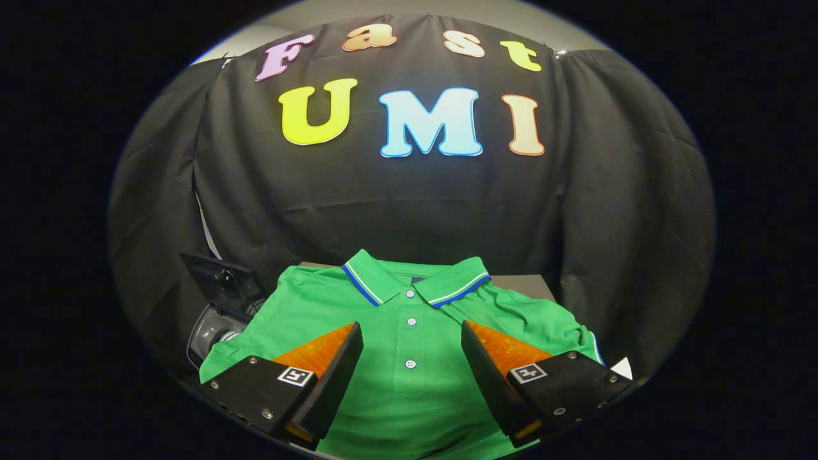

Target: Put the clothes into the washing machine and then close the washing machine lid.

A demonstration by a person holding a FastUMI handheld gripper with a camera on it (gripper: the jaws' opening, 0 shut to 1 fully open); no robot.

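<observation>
With the gripper (412, 335) spread wide and holding nothing, I'm at the first step: picking up the shirt (409, 383). Its buttoned placket lies between my fingers (332, 364), the green cloth flat beneath them, collar just beyond the tips. Further off, beside the shirt's sleeve, sits the washer (217, 306), its lid (220, 278) apparently raised, black wall behind. Next I'd judge I must drop lower and pinch a fold of cloth before swinging toward the drum.
</observation>
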